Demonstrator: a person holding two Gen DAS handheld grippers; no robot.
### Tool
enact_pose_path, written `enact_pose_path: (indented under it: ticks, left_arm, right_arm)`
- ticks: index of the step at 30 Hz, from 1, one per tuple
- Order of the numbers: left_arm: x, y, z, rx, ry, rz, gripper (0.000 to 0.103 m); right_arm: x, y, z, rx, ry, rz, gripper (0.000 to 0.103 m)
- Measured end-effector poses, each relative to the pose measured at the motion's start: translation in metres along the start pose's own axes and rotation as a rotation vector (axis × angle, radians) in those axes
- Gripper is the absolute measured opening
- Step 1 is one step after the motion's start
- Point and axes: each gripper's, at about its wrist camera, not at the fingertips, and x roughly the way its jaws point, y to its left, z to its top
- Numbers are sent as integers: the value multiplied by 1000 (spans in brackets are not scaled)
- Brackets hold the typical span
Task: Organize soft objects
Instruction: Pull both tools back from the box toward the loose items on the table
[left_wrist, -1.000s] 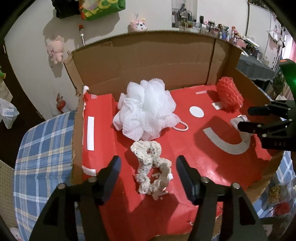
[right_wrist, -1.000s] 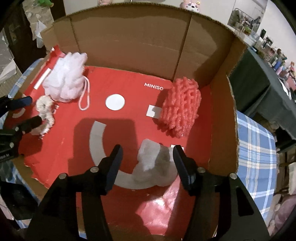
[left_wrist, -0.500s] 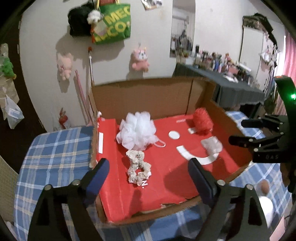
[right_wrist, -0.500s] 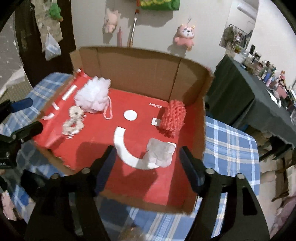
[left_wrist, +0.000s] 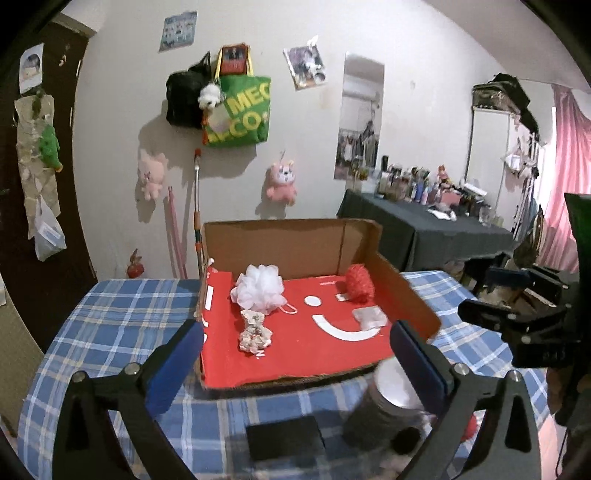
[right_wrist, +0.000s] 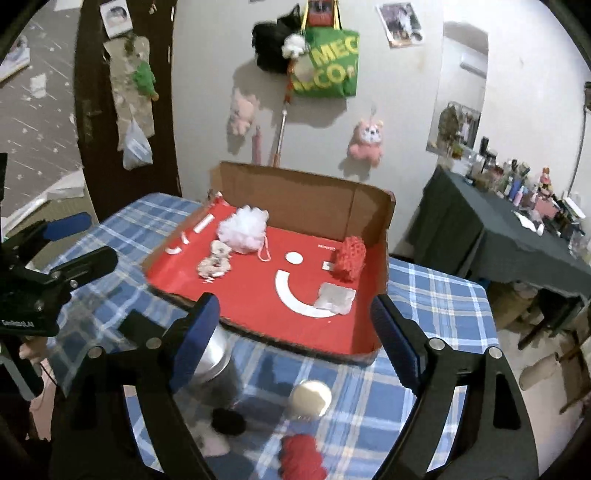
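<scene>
A cardboard box (left_wrist: 291, 240) (right_wrist: 295, 192) with a red floor stands on the checked table. In it lie a white bath pouf (left_wrist: 260, 293) (right_wrist: 242, 230), a cream scrunchie (left_wrist: 255, 332) (right_wrist: 214, 260), a red mesh sponge (left_wrist: 358, 284) (right_wrist: 349, 258) and a pale folded cloth (left_wrist: 369, 318) (right_wrist: 334, 298). My left gripper (left_wrist: 295, 343) (right_wrist: 81, 240) hovers before the box's near edge, jaws opening, nothing between them. My right gripper (right_wrist: 293, 314) (left_wrist: 498, 295) hangs back from the box's right front, jaws also opening and empty.
On the blue checked cloth (left_wrist: 110, 332) in front of the box stand a silver tin (right_wrist: 218, 362) (left_wrist: 384, 402), a small white-lidded jar (right_wrist: 310, 398), a black ball (right_wrist: 229, 421) and a red soft lump (right_wrist: 303, 458). A dark table (right_wrist: 517, 236) with bottles stands right.
Both grippers have pulled back and up out of the box while their jaws widened. The scrunchie and the pale cloth stay lying on the red floor.
</scene>
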Motion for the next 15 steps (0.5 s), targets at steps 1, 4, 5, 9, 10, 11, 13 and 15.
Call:
enact_pose_path:
  ticks: [1, 4, 5, 9, 10, 11, 13, 15]
  left_arm:
    - [-8, -3, -3, -2, -12, 1, 103]
    - [-27, -10, -15, -5, -46, 21, 103]
    - [-31, -12, -18, -4, -55, 22, 103]
    - [-49, -20, -35, -5, -79, 37, 103]
    - [-54, -22, -41, -3, -90, 41, 103]
    - [-57, -23, -45, -5, -95, 42, 103]
    - [-62, -26, -54, -15, -99, 45, 103]
    - [-65, -28, -62, -14, -101, 52, 103]
  right_arm:
    - [-7, 4, -4, -3, -19, -4, 84]
    - [-34, 13, -20, 8, -93, -24, 84]
    - [-43, 15, -26, 17, -116, -34, 84]
    - [-65, 22, -46, 38, -170, -60, 85]
    - [-69, 23, -50, 36, -180, -68, 87]
    - [-72, 25, -54, 33, -188, -78, 89]
    - [-78, 31, -66, 30, -207, -85, 91]
    - [-81, 36, -77, 30, -214, -98, 91]
